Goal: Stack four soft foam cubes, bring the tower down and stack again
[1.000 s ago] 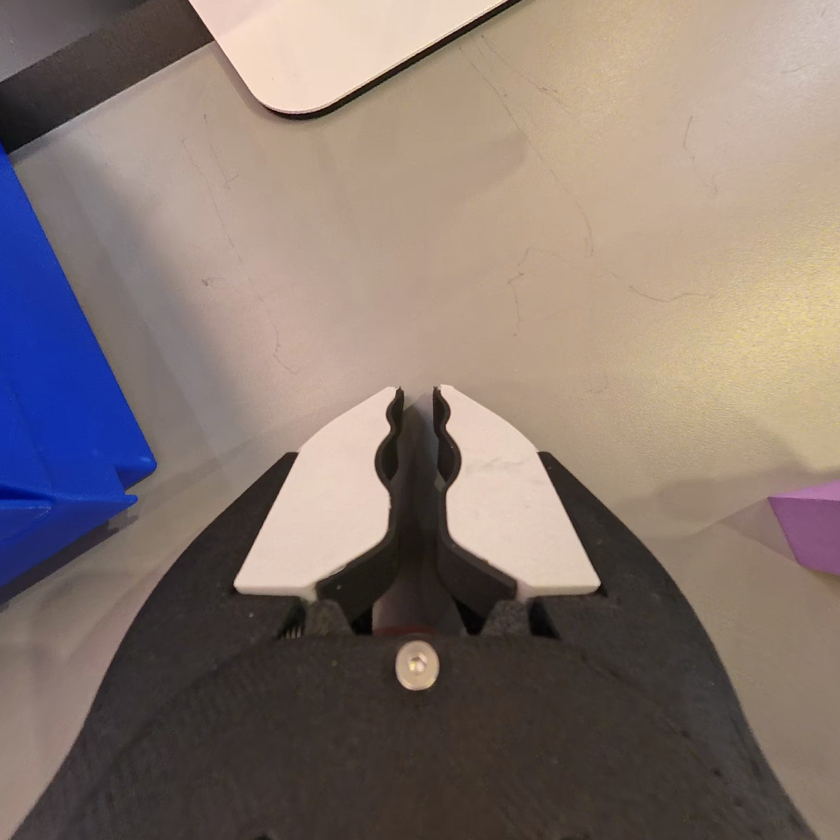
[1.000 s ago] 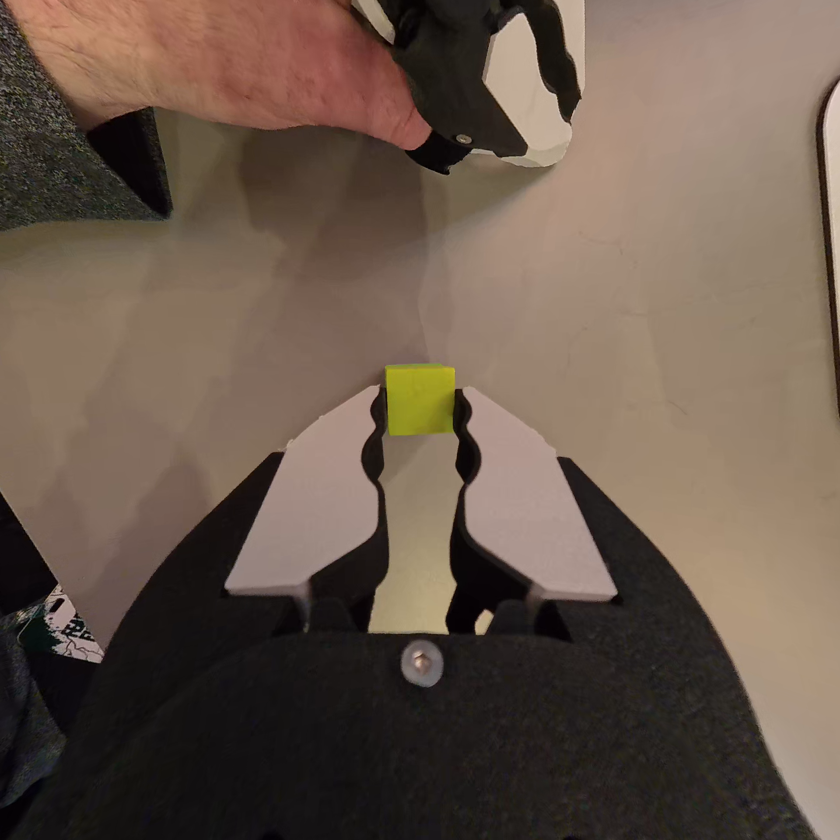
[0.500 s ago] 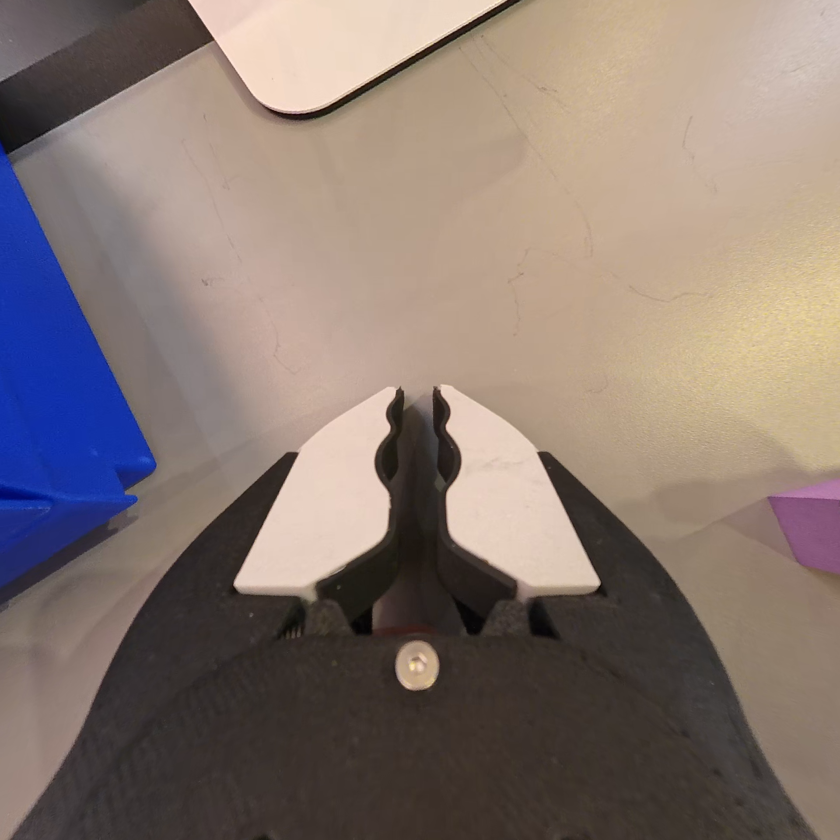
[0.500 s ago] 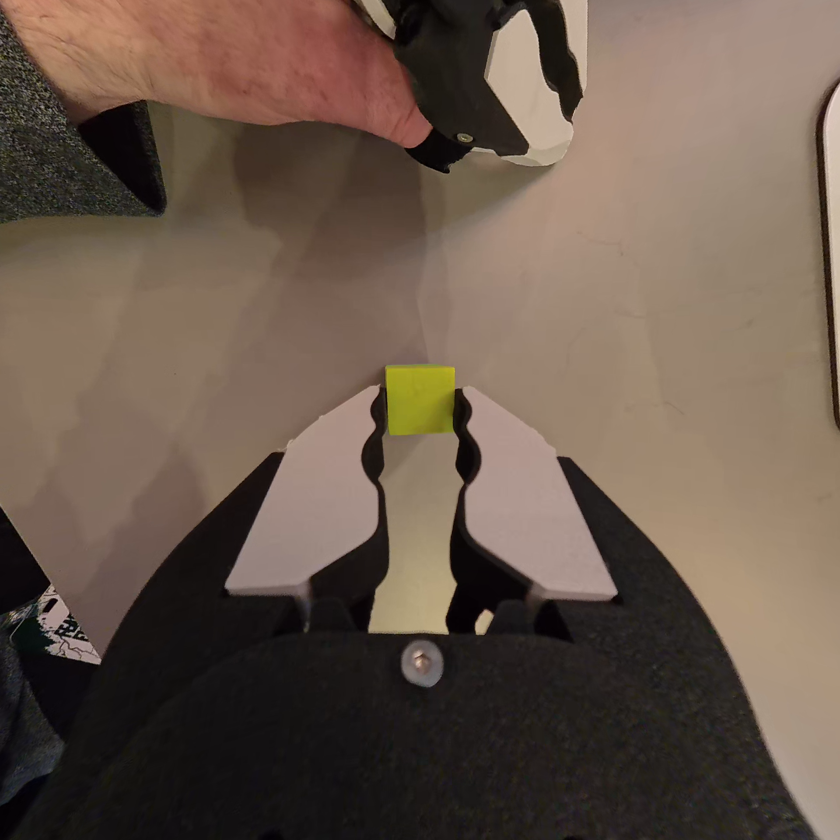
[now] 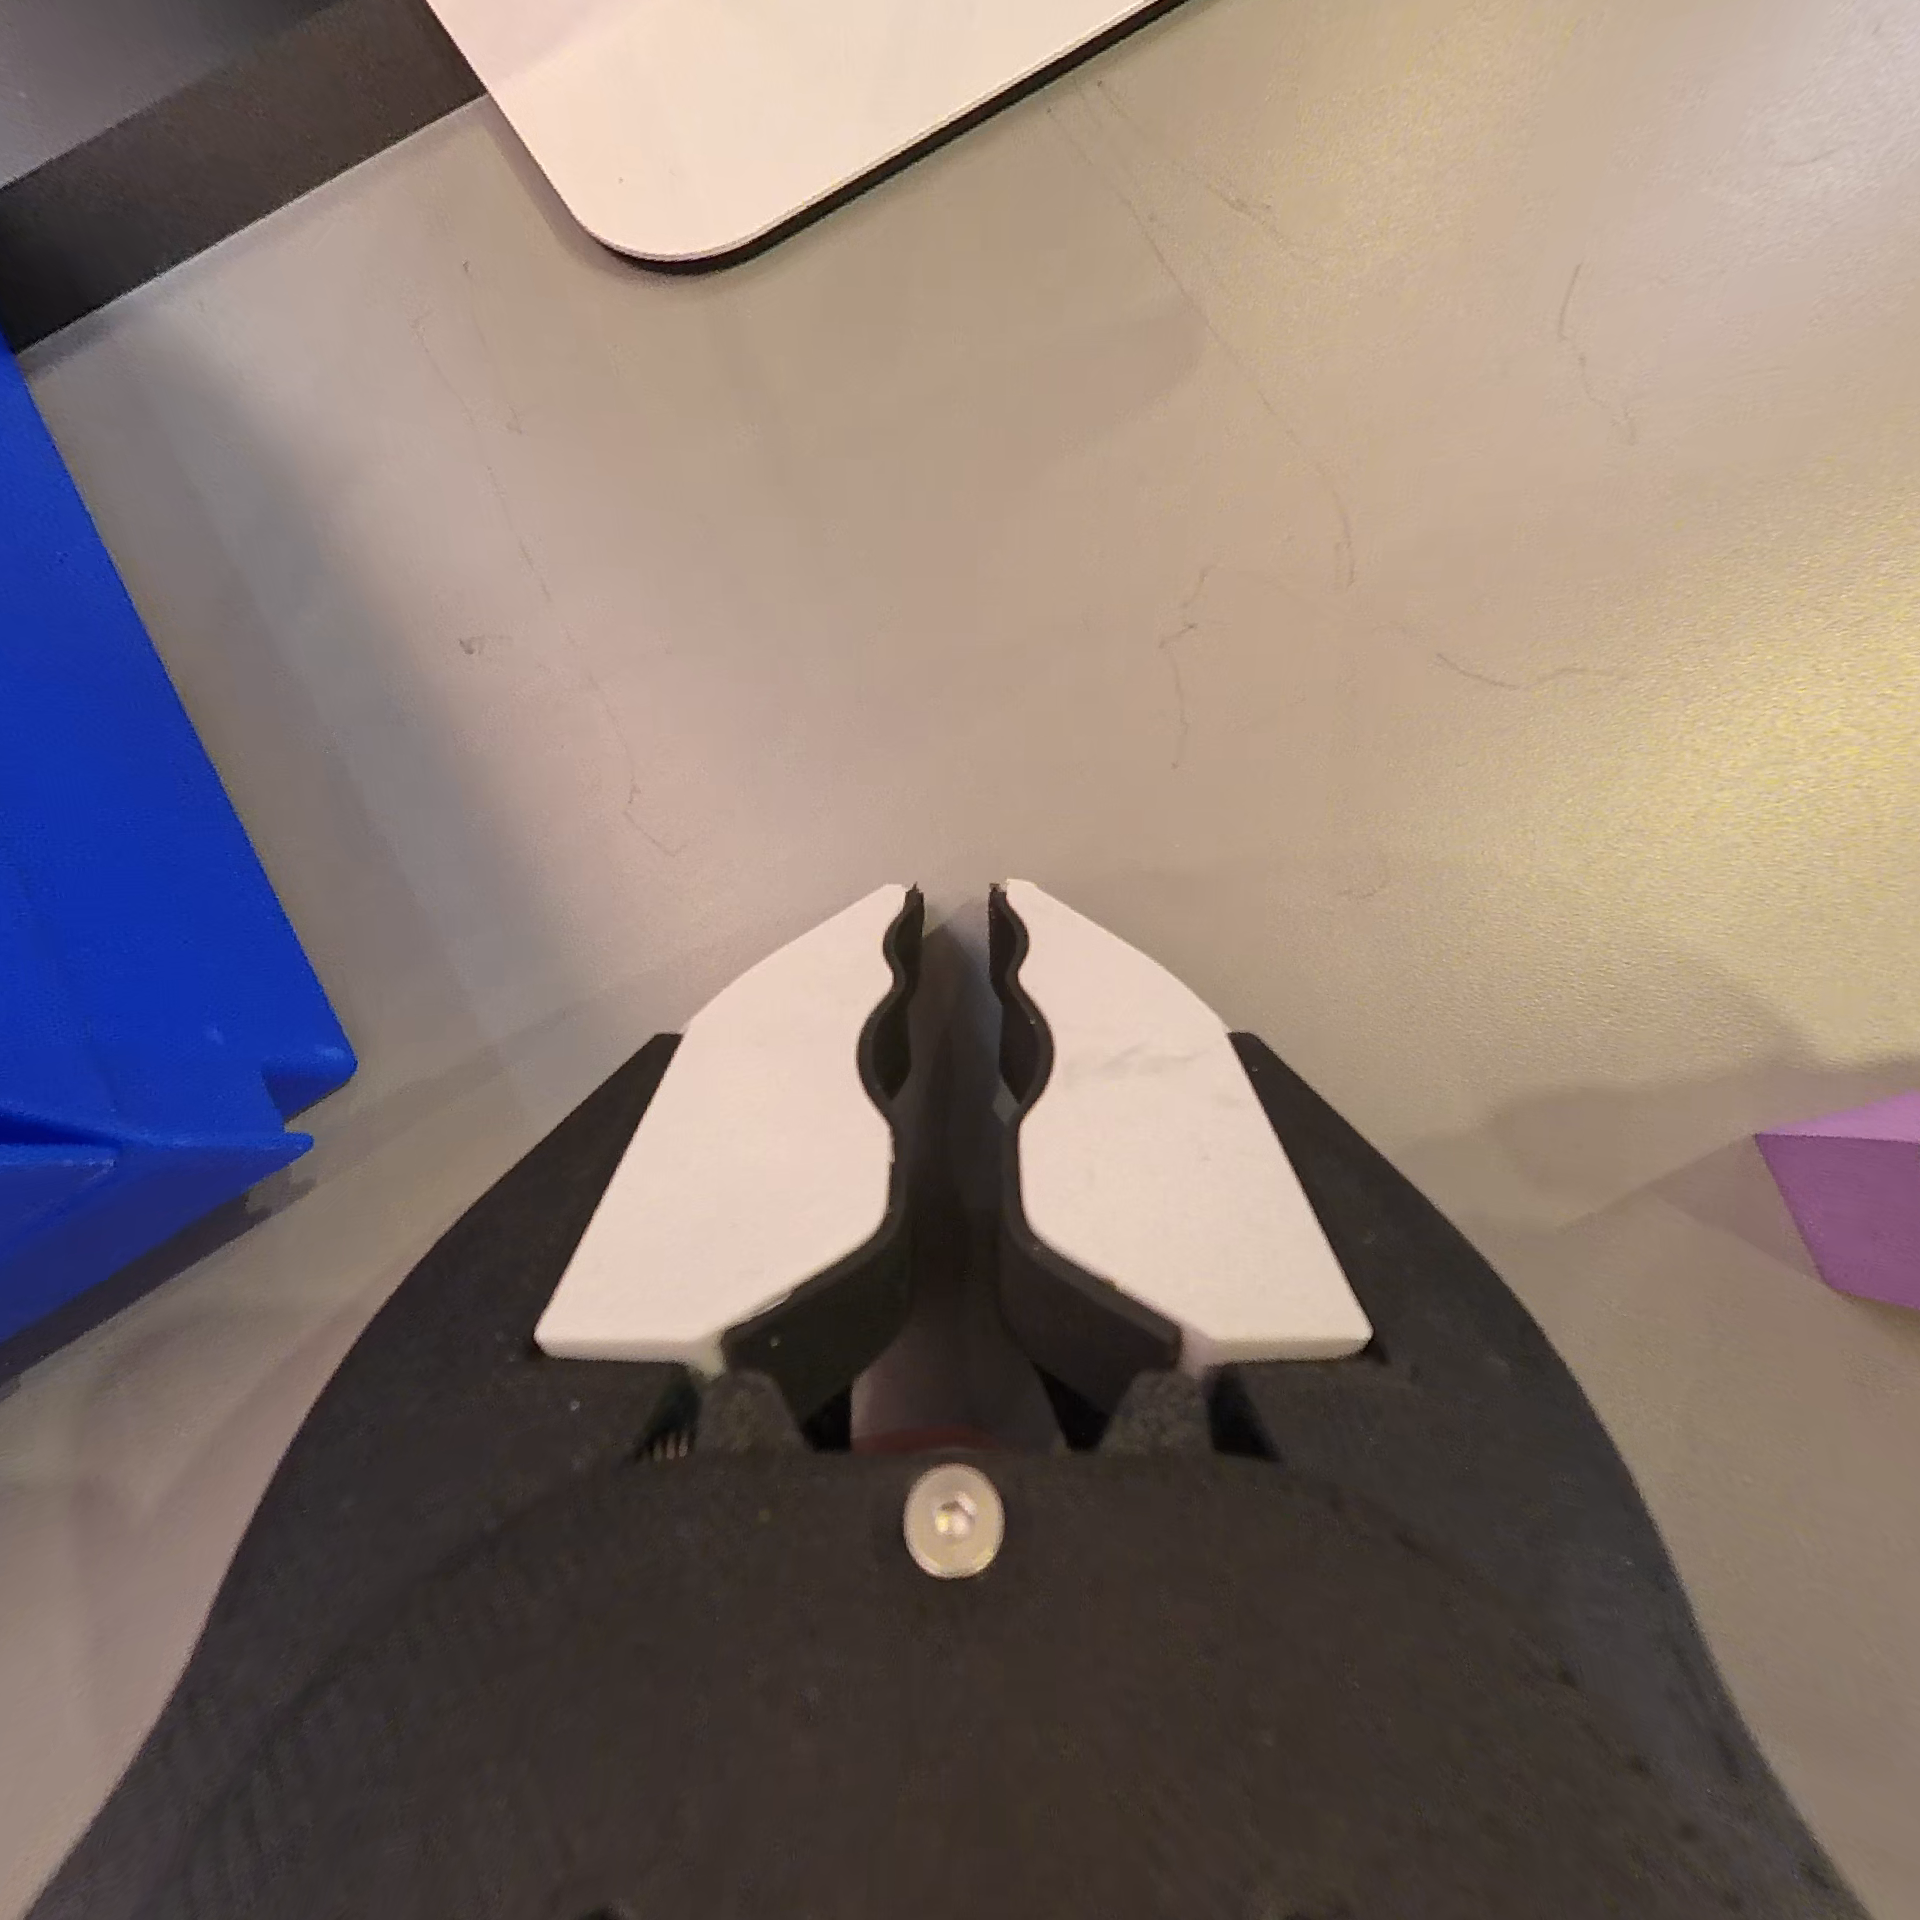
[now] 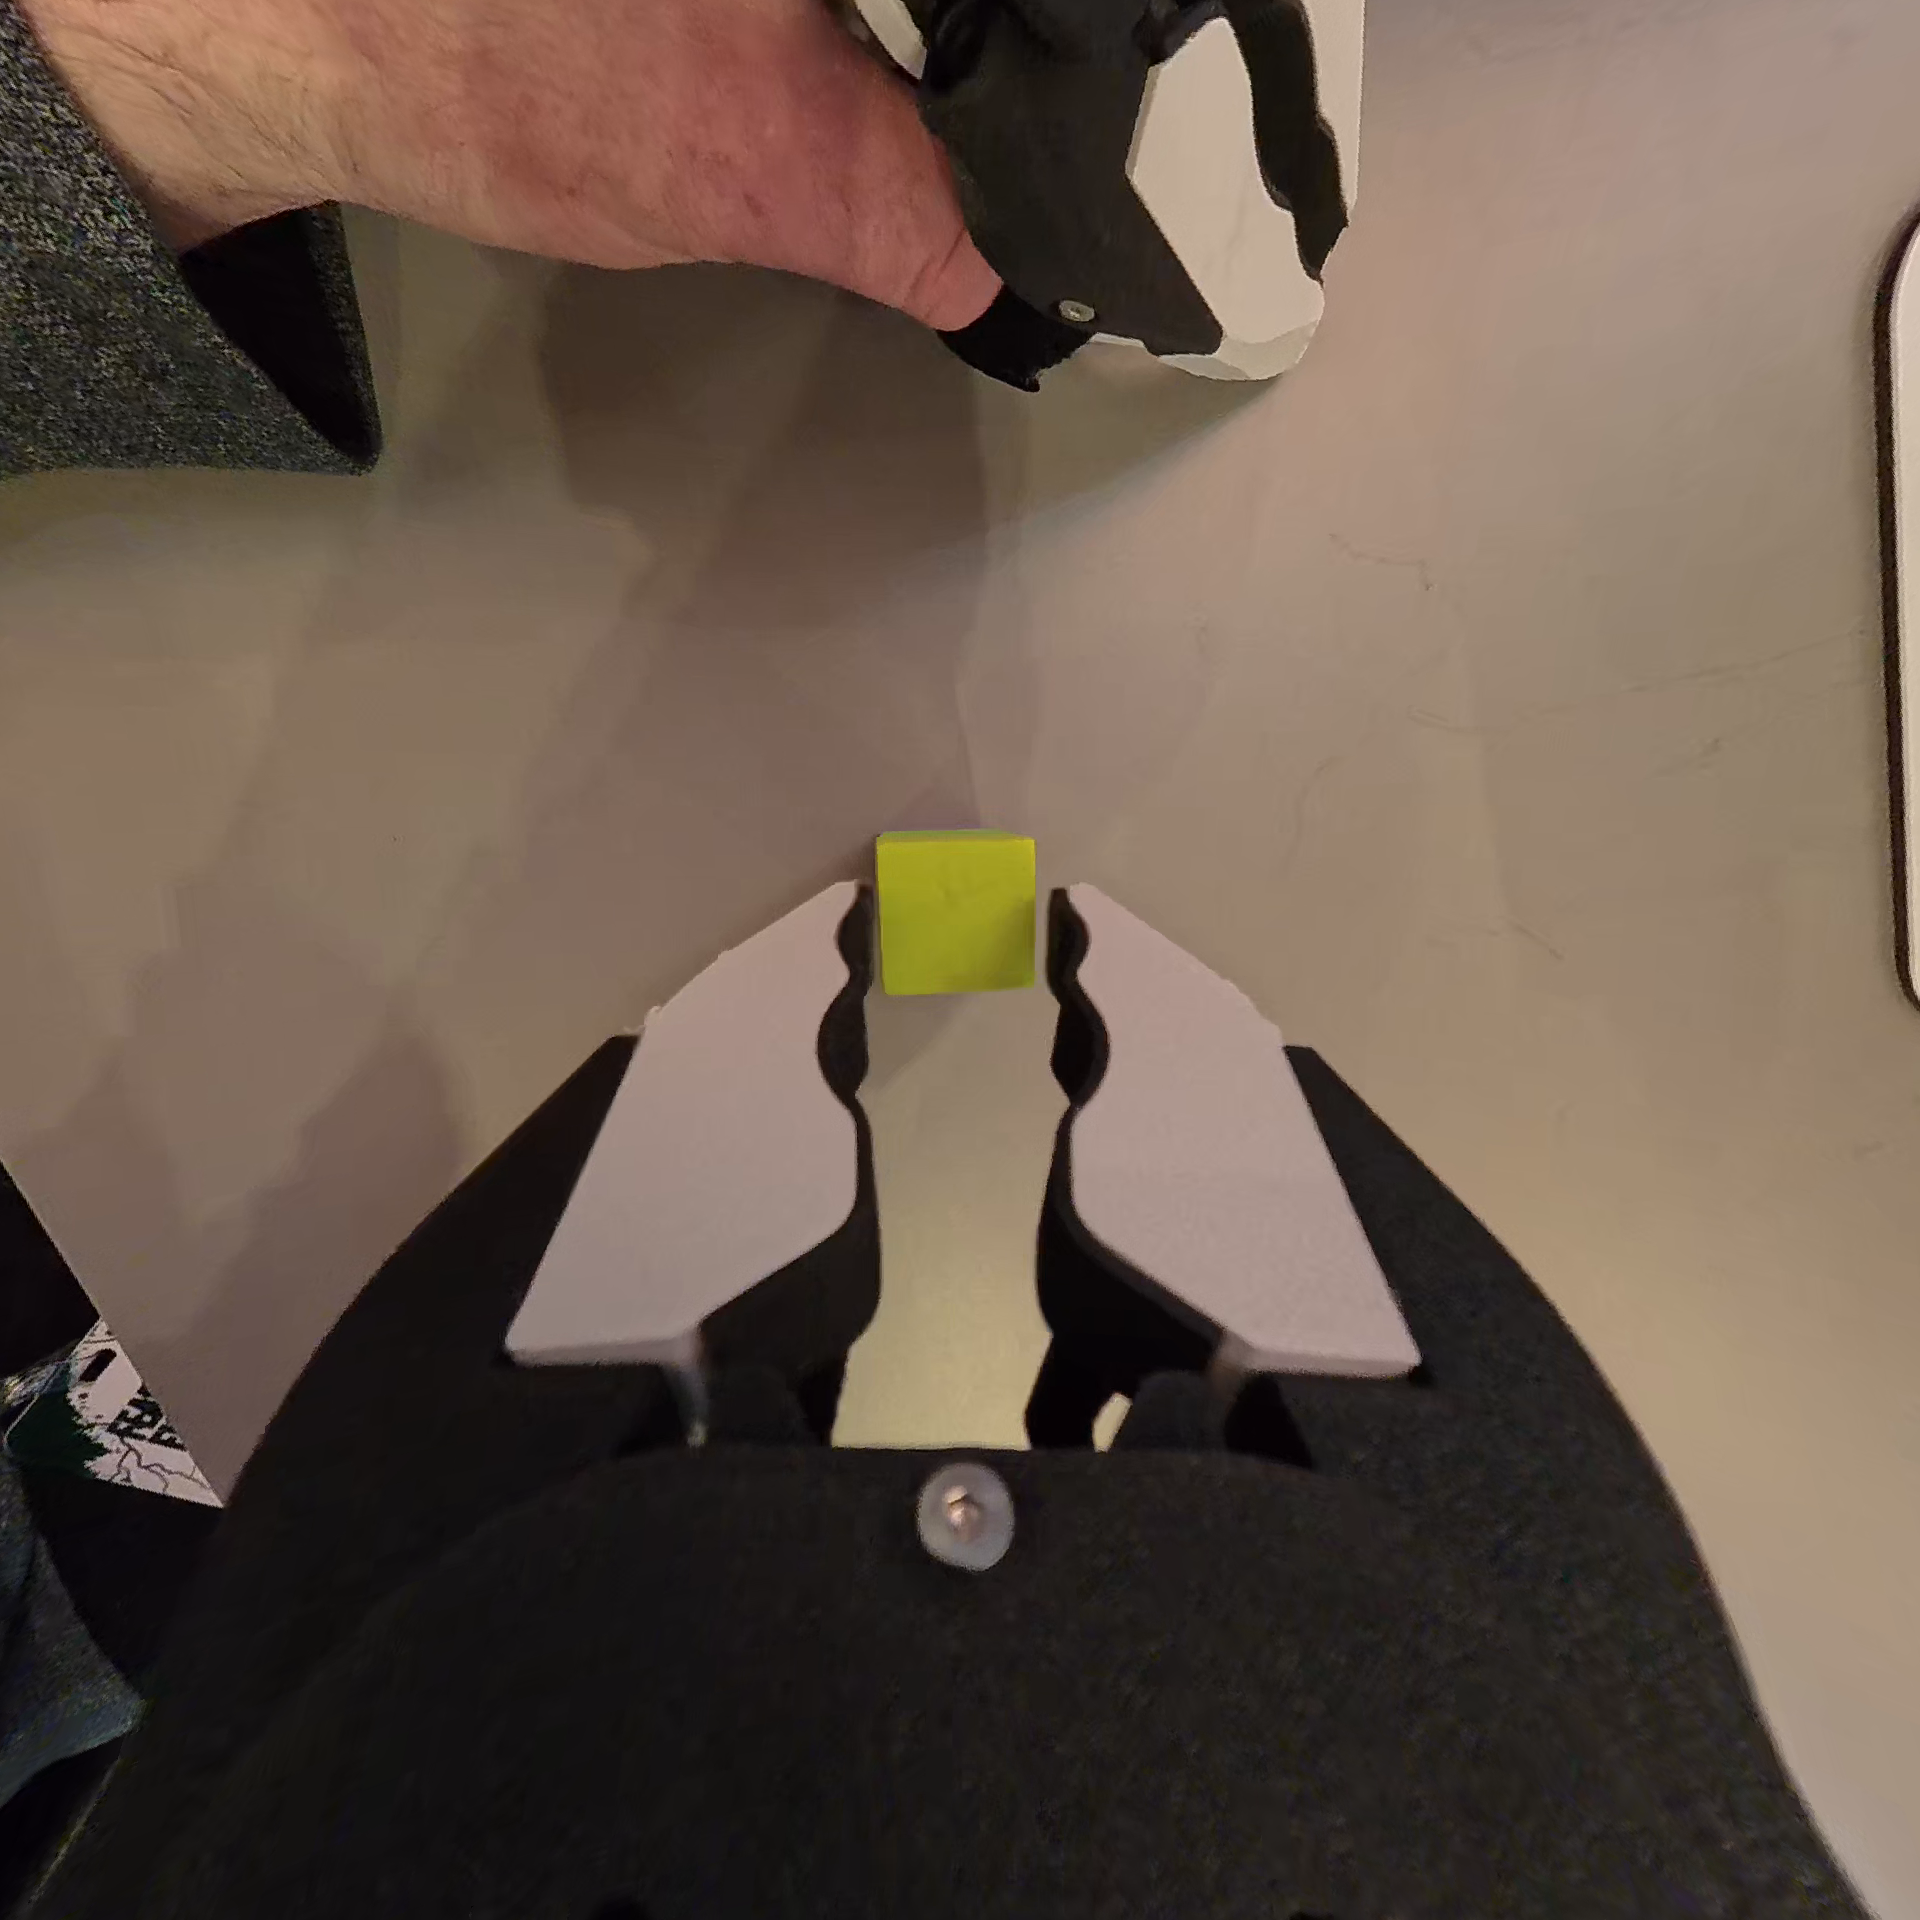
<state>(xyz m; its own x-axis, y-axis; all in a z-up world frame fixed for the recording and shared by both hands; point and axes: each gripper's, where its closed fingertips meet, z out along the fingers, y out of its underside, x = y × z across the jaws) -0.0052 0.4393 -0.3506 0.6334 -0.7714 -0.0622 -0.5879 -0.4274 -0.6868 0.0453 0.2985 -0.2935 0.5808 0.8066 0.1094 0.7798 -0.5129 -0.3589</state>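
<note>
In the right wrist view a yellow-green foam cube (image 6: 956,914) stands between the fingertips of my right gripper (image 6: 956,894). The jaws are open: a narrow gap shows between the right pad (image 6: 1070,935) and the cube, and the left pad lies right beside it. What is under the cube is hidden. My left gripper (image 5: 954,891) hovers over the bare table with its jaws a narrow slit apart and nothing between them. A purple foam cube (image 5: 1849,1205) lies at its right. The left gripper also shows in the right wrist view (image 6: 1247,208), held by a hand (image 6: 571,125).
A blue bin (image 5: 125,935) stands at the left of the left wrist view. A white board with a dark rim (image 5: 779,94) lies at the far side of the grey table (image 5: 1039,520); its edge also shows in the right wrist view (image 6: 1901,623). The gap from one gripper's tips to the other's is roughly 15 centimetres.
My right gripper's jaws have spread slightly and let go of the yellow-green cube, which they pressed on before. The left gripper has not moved.
</note>
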